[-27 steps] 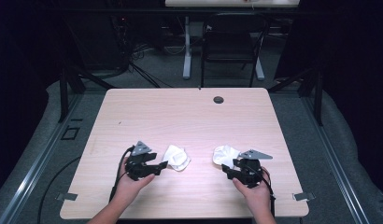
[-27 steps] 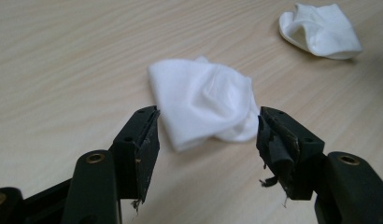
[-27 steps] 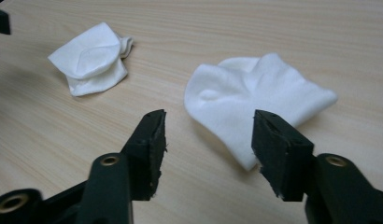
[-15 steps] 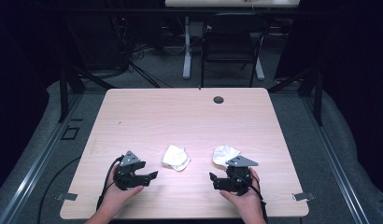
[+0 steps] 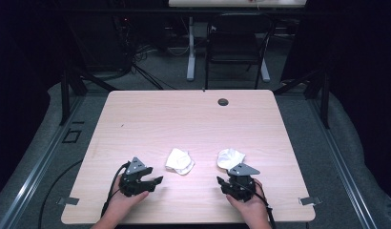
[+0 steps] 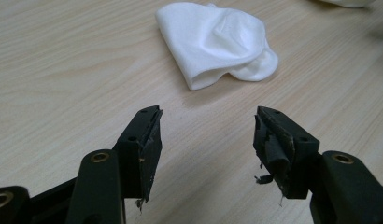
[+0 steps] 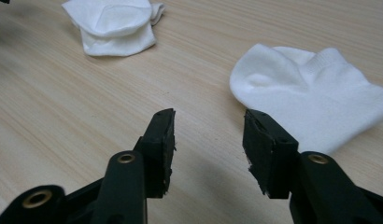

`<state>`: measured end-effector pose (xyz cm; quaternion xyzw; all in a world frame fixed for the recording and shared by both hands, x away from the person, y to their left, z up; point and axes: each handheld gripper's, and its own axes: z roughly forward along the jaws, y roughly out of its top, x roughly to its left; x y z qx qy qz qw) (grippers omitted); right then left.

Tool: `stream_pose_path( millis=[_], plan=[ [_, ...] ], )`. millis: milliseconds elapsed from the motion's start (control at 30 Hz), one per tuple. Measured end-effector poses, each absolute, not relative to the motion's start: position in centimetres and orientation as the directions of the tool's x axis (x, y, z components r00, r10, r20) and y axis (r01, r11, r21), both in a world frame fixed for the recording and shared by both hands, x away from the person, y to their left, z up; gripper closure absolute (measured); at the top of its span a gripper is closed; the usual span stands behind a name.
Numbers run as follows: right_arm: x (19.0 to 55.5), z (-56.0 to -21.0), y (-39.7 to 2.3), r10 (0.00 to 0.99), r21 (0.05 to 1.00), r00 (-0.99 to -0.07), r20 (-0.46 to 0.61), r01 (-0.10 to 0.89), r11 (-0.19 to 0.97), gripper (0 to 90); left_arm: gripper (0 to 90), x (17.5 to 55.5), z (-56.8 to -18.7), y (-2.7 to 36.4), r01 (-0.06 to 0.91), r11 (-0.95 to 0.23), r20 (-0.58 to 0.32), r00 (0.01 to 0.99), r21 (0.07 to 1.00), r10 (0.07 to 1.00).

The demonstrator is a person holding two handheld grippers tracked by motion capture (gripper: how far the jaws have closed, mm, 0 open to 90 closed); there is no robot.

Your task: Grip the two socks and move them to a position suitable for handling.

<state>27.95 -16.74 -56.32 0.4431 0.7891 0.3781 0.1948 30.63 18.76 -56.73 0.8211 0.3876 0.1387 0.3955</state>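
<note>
high view: both grippers sit low in the frame near the table's [image 5: 136, 114] bottom edge, each in a hand. left gripper [image 5: 153, 182] at lower left of centre, jaws spread, nothing between them, pointing right toward the left sock [image 5: 180, 161], which lies just up and right of it, not touching. right gripper [image 5: 223, 182] at lower right of centre, jaws also apart and empty; the right sock [image 5: 230, 158] lies just above it in the frame, its lower edge partly behind the grey plate, contact unclear from here. the two socks are apart from each other, both white, both crumpled flat on the wood. left gripper view: left gripper [image 6: 207, 135] jaws wide, bare wood between the pads, folded left sock [image 6: 217, 44] at upper centre, clear of the tips. right gripper view: right gripper [image 7: 209, 122] jaws spread, right sock [image 7: 311, 98] at right of frame, close behind the right-hand jaw tip, not pinched; left sock [image 7: 115, 25] at upper left, well off. small dark round hole [image 5: 223, 101] near the table's top edge.
</note>
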Motion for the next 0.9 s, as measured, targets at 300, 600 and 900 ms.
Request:
stream_pose_path(
  millis=[300,600,900],
  plan=[
    [27.9,-56.1,-16.6,0.847,0.751,-0.53,0.043,0.576,0.322,60.8,45.4,30.8,-56.7,18.3,0.529,-0.382,-0.05,0.631,0.758,0.774],
    [27.9,-56.0,-16.6,0.853,0.745,-0.517,0.065,0.594,0.303,66.3,54.5,31.0,-56.4,17.1,0.509,-0.386,-0.035,0.638,0.769,0.769],
    [27.9,-56.0,-16.6,0.847,0.749,-0.522,0.101,0.601,0.281,69.9,59.0,31.7,-56.1,14.7,0.498,-0.411,-0.017,0.652,0.764,0.758]
  ],
)
